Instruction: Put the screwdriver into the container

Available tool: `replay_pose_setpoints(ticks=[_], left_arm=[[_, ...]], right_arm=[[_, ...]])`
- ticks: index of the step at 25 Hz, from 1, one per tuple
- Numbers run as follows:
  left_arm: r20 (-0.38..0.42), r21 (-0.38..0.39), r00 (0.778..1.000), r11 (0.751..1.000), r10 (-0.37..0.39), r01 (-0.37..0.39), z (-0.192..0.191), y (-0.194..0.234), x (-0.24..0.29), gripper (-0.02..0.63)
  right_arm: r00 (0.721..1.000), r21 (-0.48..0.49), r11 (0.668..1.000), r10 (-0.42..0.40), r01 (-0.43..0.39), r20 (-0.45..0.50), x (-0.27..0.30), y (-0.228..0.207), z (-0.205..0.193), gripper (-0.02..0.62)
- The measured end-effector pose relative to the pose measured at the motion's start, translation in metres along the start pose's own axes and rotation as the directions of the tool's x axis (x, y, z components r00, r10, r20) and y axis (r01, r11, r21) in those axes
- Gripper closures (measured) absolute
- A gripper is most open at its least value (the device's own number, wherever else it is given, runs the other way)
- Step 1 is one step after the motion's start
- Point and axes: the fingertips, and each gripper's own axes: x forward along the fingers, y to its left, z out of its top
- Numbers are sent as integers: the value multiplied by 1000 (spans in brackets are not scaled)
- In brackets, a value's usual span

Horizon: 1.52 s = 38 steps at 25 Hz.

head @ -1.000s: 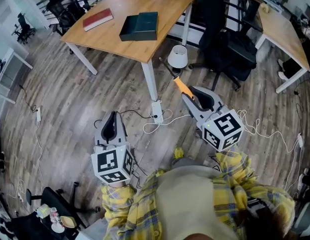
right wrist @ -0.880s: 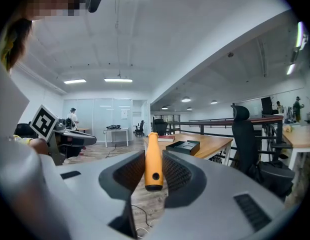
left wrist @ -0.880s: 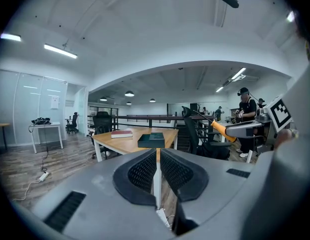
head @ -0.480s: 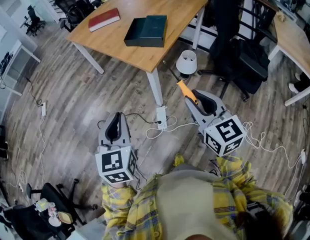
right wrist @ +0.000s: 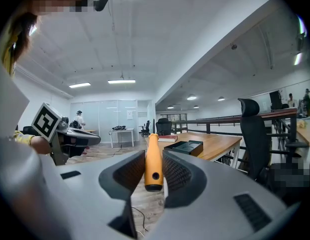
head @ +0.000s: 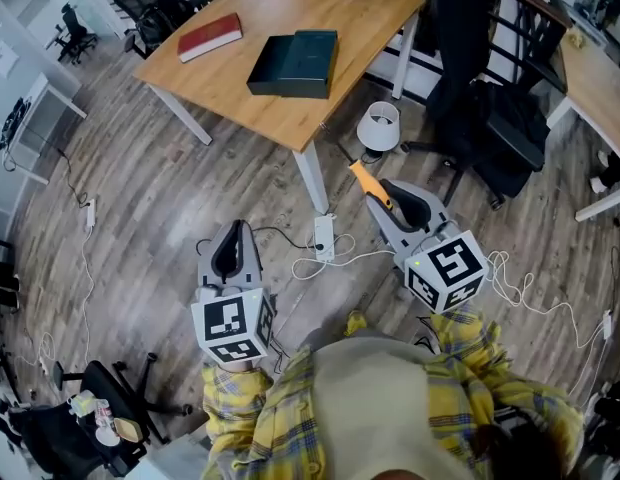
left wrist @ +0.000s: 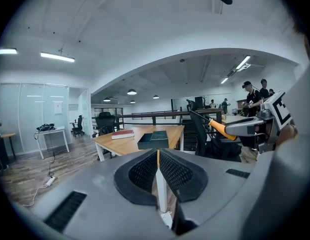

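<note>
My right gripper (head: 386, 196) is shut on a screwdriver with an orange handle (head: 369, 183); its dark shaft points up and left toward the table leg. In the right gripper view the orange handle (right wrist: 153, 160) stands clamped between the jaws. My left gripper (head: 228, 250) is shut and holds nothing; its pads (left wrist: 145, 172) meet in the left gripper view. A dark green open box, the container (head: 293, 63), lies on the wooden table (head: 385, 18) far ahead, also seen as the box (left wrist: 154, 139) and the box (right wrist: 184, 147).
A red book (head: 210, 36) lies on the table's left part. A white bin (head: 379, 126) stands by the table leg (head: 311, 179). A power strip (head: 324, 236) and cables lie on the wood floor. Black office chairs (head: 485, 108) stand at right.
The view has shifted a little: the table and box now sit slightly further right and lower. Both grippers keep their poses, the right still holding the screwdriver.
</note>
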Motion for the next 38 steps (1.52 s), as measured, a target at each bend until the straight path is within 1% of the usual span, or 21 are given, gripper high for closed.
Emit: replay_pose_setpoints(ticks=[4, 11, 18, 24, 27, 29, 31, 33, 34, 36, 38], left_arm=[[-3, 11, 1000, 1000, 4, -4, 2, 0, 9, 588], [-5, 1, 1000, 1000, -6, 6, 3, 1, 27, 586], [16, 8, 997, 997, -71, 71, 8, 5, 60, 586], [22, 15, 990, 990, -142, 141, 13, 21, 97, 586], [11, 1, 984, 984, -177, 177, 13, 31, 114, 586], [31, -31, 976, 976, -216, 217, 17, 35, 128, 586], [92, -106, 963, 959, -254, 263, 23, 42, 158, 586], [125, -179, 958, 943, -260, 279, 24, 52, 187, 586], [128, -183, 956, 941, -263, 283, 23, 56, 194, 586], [119, -137, 952, 945, -283, 298, 21, 66, 201, 586], [97, -100, 946, 943, -310, 319, 18, 76, 212, 586]], right_arm=[[1000, -2, 1000, 12, -12, 0, 8, -5, 1, 433], [999, -8, 999, 37, -37, -5, 26, -8, 0, 431], [1000, -22, 1000, 7, -7, -8, 47, -12, 1, 433], [998, -16, 998, -55, 55, -12, 75, -20, 3, 434], [997, 11, 997, -78, 79, -6, 89, -22, 8, 447], [996, 31, 995, -93, 93, -1, 104, -27, 8, 472], [994, 31, 994, -107, 106, 15, 145, -42, 0, 479], [991, 57, 989, -136, 136, 1, 195, -65, -18, 482], [988, 95, 983, -155, 156, -19, 210, -73, -29, 482], [984, 172, 969, -172, 176, -37, 218, -78, -39, 485], [983, 185, 966, -177, 181, -39, 218, -75, -40, 489]])
